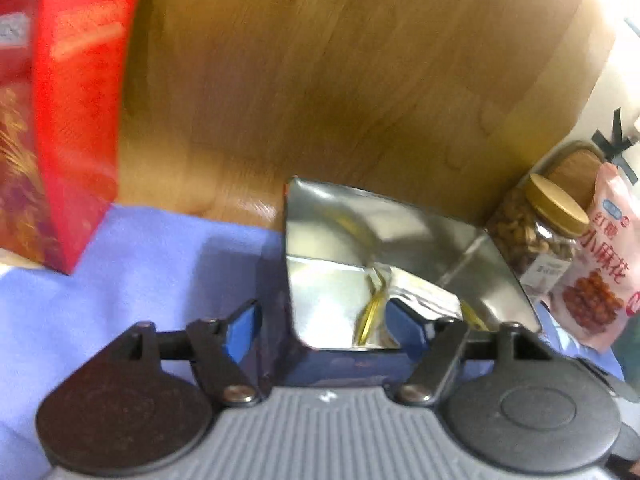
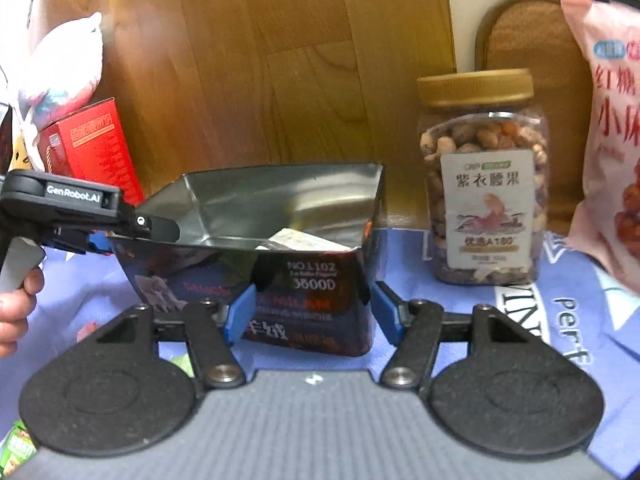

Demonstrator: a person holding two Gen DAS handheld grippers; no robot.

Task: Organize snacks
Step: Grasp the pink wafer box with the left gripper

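An open dark tin box point(image 2: 280, 292) with a shiny silver inside point(image 1: 360, 248) stands on the blue cloth point(image 1: 140, 264). A small foil packet point(image 1: 424, 292) lies inside it. My left gripper point(image 1: 320, 320) straddles the tin's left wall, one finger inside and one outside; it also shows in the right wrist view point(image 2: 152, 228) at the tin's left rim. My right gripper point(image 2: 312, 312) has its blue fingertips point(image 2: 240, 312) on either side of the tin's front, close to or touching the walls.
A red snack box point(image 1: 76, 120) stands at the left. A jar of nuts point(image 2: 484, 184) with a gold lid and a pink snack bag point(image 2: 608, 140) stand at the right. A wooden panel point(image 2: 280, 60) rises behind. A person's hand point(image 2: 16, 308) is at the left edge.
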